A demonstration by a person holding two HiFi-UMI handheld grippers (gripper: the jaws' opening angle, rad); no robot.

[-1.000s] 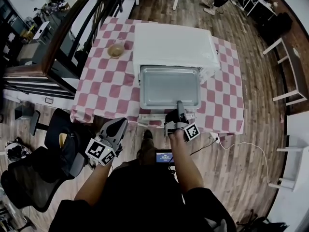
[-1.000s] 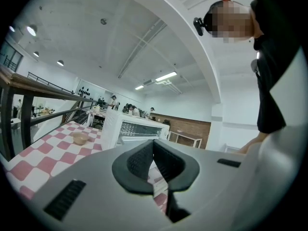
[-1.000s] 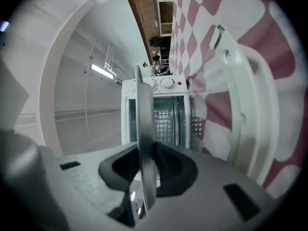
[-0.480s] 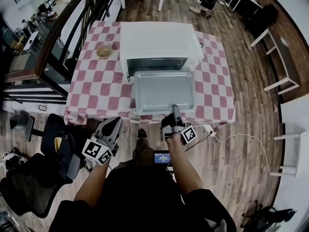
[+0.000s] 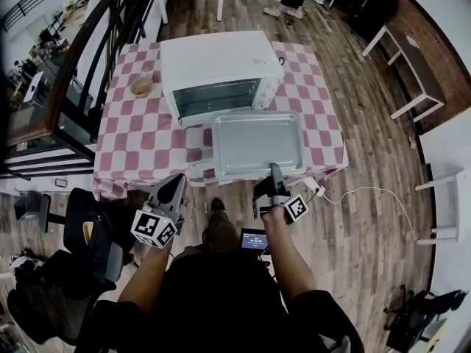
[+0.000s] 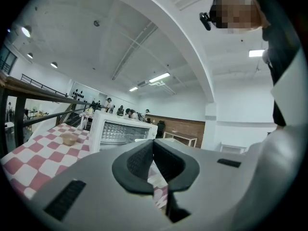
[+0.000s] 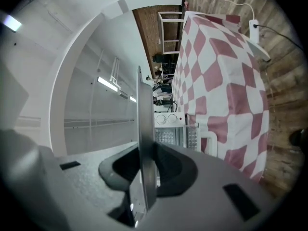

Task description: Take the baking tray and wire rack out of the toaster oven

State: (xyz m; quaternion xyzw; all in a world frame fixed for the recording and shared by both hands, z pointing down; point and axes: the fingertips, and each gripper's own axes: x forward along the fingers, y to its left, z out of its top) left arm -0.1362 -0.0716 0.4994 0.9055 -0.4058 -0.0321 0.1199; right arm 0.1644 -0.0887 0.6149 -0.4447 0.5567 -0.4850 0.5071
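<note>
The white toaster oven (image 5: 217, 63) stands on the checked table (image 5: 132, 134) with its door folded down. The grey baking tray (image 5: 257, 144) hangs level in front of the oven mouth, clear of it. My right gripper (image 5: 275, 175) is shut on the middle of the tray's near rim. In the right gripper view the tray (image 7: 143, 143) shows edge-on between the jaws, with the oven (image 7: 175, 129) beyond. My left gripper (image 5: 171, 194) is shut and holds nothing, off the table's near-left edge. A wire grid (image 6: 120, 133) shows in the oven's mouth.
A small tan bowl (image 5: 141, 87) sits on the table left of the oven. A power strip (image 5: 313, 190) with a white cable lies at the table's near-right corner. A dark office chair (image 5: 88, 234) stands at my left, and a railing runs along the far left.
The right gripper has drawn the tray toward me, from half inside the oven to fully out in front of it. The left gripper has drifted slightly and stays shut.
</note>
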